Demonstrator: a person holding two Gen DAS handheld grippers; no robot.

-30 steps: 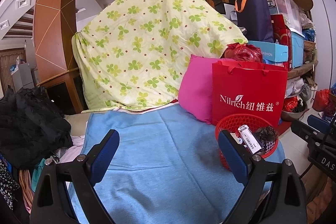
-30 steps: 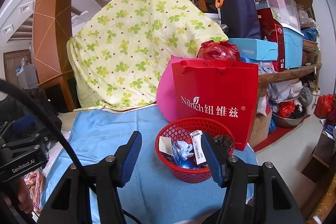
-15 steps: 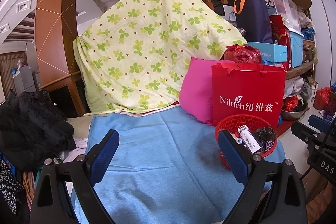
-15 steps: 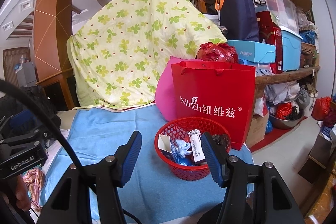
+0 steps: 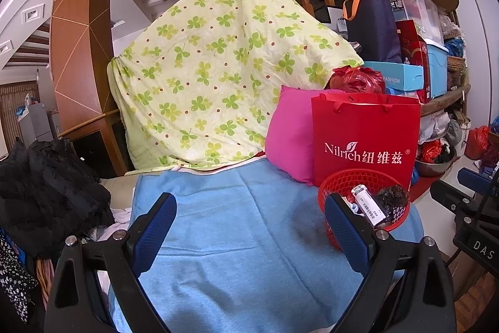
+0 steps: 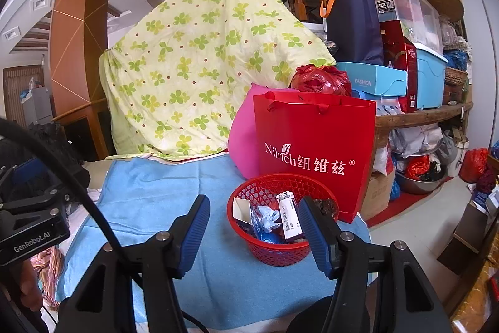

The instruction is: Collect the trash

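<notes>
Red basket point(image 6: 274, 239) is sitting on the blue cloth point(image 6: 149, 208) before the bag point(image 6: 315, 152), already holding the trash point(image 6: 288, 220). I am holding my 2 grippers, left point(image 5: 249, 227) and right point(image 6: 254, 231), released and empty; no loose trash is showing.

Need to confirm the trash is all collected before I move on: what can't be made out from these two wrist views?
- Right wrist view: the red basket's far right side sits behind the right tool's finger.
- Left wrist view: the basket's left half sits behind the left tool's finger.
- Both views: print on the white box is too small.
- Blue cloth's near edge is cut off by the frame.
</notes>
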